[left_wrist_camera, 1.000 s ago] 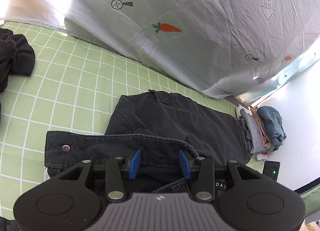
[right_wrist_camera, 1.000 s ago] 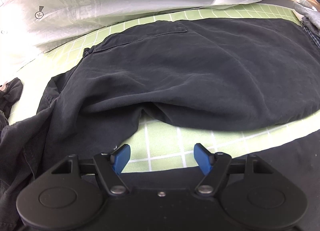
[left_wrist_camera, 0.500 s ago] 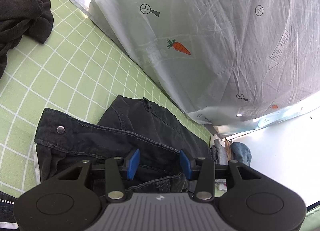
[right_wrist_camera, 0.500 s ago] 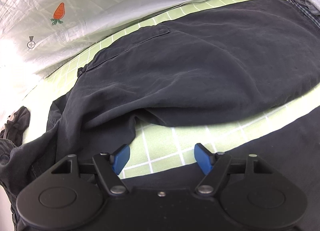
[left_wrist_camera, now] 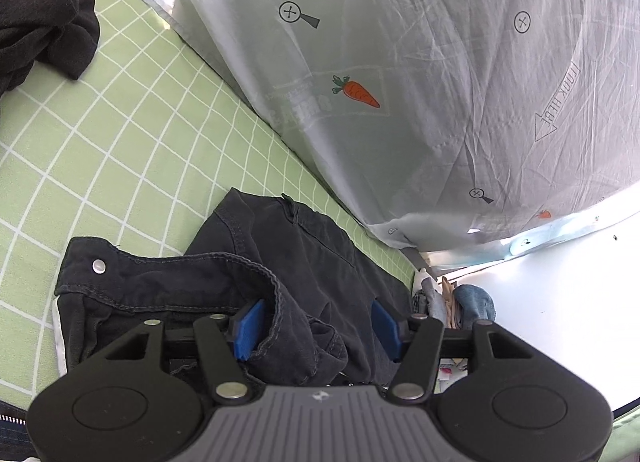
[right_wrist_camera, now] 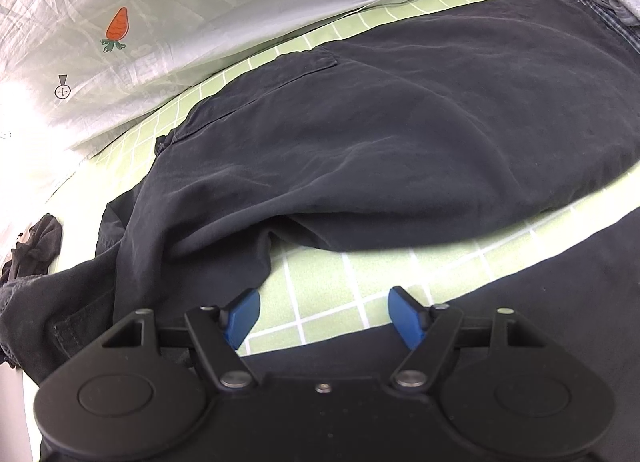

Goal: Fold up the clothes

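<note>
Left gripper [left_wrist_camera: 316, 326]: fingers just been opening – trousers [left_wrist_camera: 280, 274] waistband bunched between, not pinched.
Right gripper [right_wrist_camera: 324, 318]: fingers wide, empty, over bed [right_wrist_camera: 320, 286].
Next: re-pinch waistband edge – pull flat.

Green checked sheet [left_wrist_camera: 120, 150] covered the bed. Black trousers [right_wrist_camera: 400, 134] lay spread on it at centre; a crumpled dark garment [left_wrist_camera: 44, 30] sat at 10 o'clock, a small clothes pile [left_wrist_camera: 460, 302] at 4 o'clock by the edge.
</note>
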`<state>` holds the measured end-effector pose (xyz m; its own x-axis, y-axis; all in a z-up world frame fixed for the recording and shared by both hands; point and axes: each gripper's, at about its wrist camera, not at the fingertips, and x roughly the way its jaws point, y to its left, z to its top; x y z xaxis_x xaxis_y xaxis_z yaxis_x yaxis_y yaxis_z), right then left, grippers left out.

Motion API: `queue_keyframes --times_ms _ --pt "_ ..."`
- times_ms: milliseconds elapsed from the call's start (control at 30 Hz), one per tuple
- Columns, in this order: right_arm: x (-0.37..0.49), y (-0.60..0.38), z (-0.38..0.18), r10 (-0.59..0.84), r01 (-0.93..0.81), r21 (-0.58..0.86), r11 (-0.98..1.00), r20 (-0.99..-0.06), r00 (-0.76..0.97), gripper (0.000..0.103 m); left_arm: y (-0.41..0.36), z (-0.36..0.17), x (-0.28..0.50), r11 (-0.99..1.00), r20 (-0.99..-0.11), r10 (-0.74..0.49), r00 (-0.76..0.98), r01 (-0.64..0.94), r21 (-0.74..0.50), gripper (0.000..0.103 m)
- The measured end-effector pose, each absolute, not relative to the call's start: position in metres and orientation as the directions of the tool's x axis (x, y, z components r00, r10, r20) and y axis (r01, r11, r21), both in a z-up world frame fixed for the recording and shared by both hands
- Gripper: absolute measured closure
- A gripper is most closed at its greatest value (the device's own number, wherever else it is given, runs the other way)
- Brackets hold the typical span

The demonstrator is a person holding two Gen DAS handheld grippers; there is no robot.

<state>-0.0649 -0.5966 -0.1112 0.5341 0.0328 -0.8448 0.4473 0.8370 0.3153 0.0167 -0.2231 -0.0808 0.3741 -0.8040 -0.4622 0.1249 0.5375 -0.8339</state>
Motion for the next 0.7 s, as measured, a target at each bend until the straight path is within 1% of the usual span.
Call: queue_keyframes --times_ms 33,67,100,200,267,300,367,433,467,567,633,700 --pt "-0.065 -0.596 -0.111 0.032 0.446 0.313 0.838 -0.846 0.533 0.030 -0.225 -0.080 0.016 0.548 -0.470 -0.798 0.376 0.129 -0.827 0.056" --pt "-0.064 -0.596 -0.111 0.030 0.445 0.309 0.841 -0.847 0.531 0.030 -0.226 -0.080 0.016 0.557 -0.479 -0.793 0.377 0.126 -0.821 0.080" --pt "-0.064 -0.595 -0.111 0.028 0.443 0.304 0.843 -0.848 0.530 0.030 -0.225 -0.081 0.016 0.563 -0.486 -0.785 0.384 0.116 -0.818 0.099" --pt "-0.064 -0.593 -0.111 0.025 0.438 0.297 0.849 -0.849 0.528 0.030 -0.214 -0.075 0.011 0.596 -0.494 -0.733 0.468 0.091 -0.797 0.099" --pt "-0.065 -0.594 -0.111 0.027 0.438 0.300 0.847 -0.849 0.528 0.030 -0.199 -0.061 0.010 0.670 -0.532 -0.638 0.556 0.060 -0.740 0.099" --pt "-0.065 -0.595 -0.111 0.028 0.439 0.302 0.846 -0.848 0.529 0.030 -0.192 -0.054 0.011 0.709 -0.551 -0.577 0.603 0.034 -0.704 0.099" --pt "-0.066 -0.595 -0.112 0.030 0.441 0.306 0.844 -0.847 0.531 0.031 -0.174 -0.041 0.019 0.813 -0.611 -0.389 0.689 -0.054 -0.579 0.100" --pt "-0.066 -0.595 -0.112 0.029 0.441 0.306 0.844 -0.847 0.531 0.031 -0.158 -0.031 0.031 0.886 -0.650 -0.197 0.734 -0.151 -0.439 0.100" --pt "-0.066 -0.594 -0.112 0.029 0.440 0.305 0.845 -0.847 0.531 0.031 -0.152 -0.031 0.037 0.897 -0.668 -0.144 0.730 -0.188 -0.399 0.100" --pt "-0.065 -0.593 -0.112 0.026 0.437 0.300 0.848 -0.847 0.531 0.031 -0.131 -0.047 0.055 0.888 -0.717 -0.047 0.696 -0.299 -0.349 0.099" --pt "-0.066 -0.593 -0.112 0.026 0.437 0.300 0.848 -0.847 0.531 0.031 -0.127 -0.057 0.061 0.888 -0.770 -0.012 0.638 -0.347 -0.301 0.096" --pt "-0.067 -0.592 -0.112 0.025 0.438 0.299 0.848 -0.847 0.531 0.031 -0.126 -0.063 0.056 0.879 -0.781 0.001 0.625 -0.373 -0.297 0.095"
